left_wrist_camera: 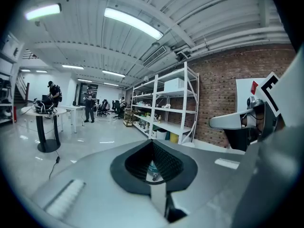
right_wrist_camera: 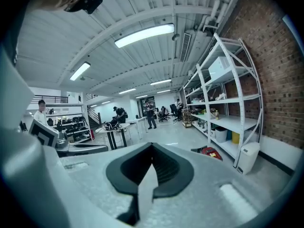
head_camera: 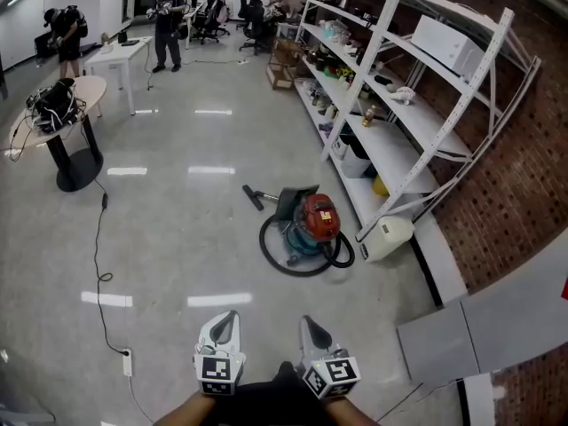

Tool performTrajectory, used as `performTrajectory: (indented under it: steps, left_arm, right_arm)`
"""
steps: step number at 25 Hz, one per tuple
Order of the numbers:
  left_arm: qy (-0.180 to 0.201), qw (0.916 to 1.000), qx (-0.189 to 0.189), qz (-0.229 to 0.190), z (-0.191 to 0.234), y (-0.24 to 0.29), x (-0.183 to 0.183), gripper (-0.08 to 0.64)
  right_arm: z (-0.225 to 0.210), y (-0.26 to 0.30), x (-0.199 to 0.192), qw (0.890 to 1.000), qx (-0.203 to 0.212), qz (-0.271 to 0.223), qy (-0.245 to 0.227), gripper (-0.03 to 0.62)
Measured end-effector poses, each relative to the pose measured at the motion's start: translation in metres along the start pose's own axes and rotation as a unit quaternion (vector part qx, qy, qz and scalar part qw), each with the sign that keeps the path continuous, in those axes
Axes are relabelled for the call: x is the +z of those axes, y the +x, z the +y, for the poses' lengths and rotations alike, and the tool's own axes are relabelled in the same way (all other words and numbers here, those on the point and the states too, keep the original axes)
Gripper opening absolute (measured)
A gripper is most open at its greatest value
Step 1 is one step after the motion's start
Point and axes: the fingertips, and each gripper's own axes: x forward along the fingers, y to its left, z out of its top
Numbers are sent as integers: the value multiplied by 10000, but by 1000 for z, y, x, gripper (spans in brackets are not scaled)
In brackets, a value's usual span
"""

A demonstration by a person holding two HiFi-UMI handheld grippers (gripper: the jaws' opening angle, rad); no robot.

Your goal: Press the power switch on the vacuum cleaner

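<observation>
Vacuum cleaner (head_camera: 318, 218): squat red canister with a dark rounded body, sitting on the glossy grey floor (head_camera: 177, 229). It's right beside the foot of the white metal shelving (head_camera: 399, 122), well ahead of both grippers. Black ribbed hose (head_camera: 293, 260) loops round its near side, with the flat black nozzle (head_camera: 254, 197) lying on the floor just behind it. A white plastic boxy unit (head_camera: 388, 237) leans at the shelf post to its right, with a red brick wall (head_camera: 515, 176) behind the shelving. A thin black cable (head_camera: 99, 264) snakes across the floor on the left, below a round counter (head_camera: 75, 91) on a black pedestal piled with dark gear. Left gripper (head_camera: 226, 319): matte grey jaws brought together to a point, black ribbed pads meeting at a seam, nothing clamped, touching nothing. Right gripper (head_camera: 309, 325): same, jaws closed on each other and empty, held in the air beside the left one. Each carries a marker cube at the back.
</observation>
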Motion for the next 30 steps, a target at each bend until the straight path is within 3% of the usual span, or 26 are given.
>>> performTrajectory:
  steps: [12,25,30]
  left_arm:
    - [-102,9997,211,46,-2,44,11,15]
    - [-105,9992,297,254,-65,131,28,15]
    - [166,9987,433,227,-88,153,33,15]
  right_arm:
    - [-41,39,3,9998,149,27,104,-9]
    - [-141,68,16,9993,367,58,50,-9]
    - [-176,67,21,9991,420,26,81,-9]
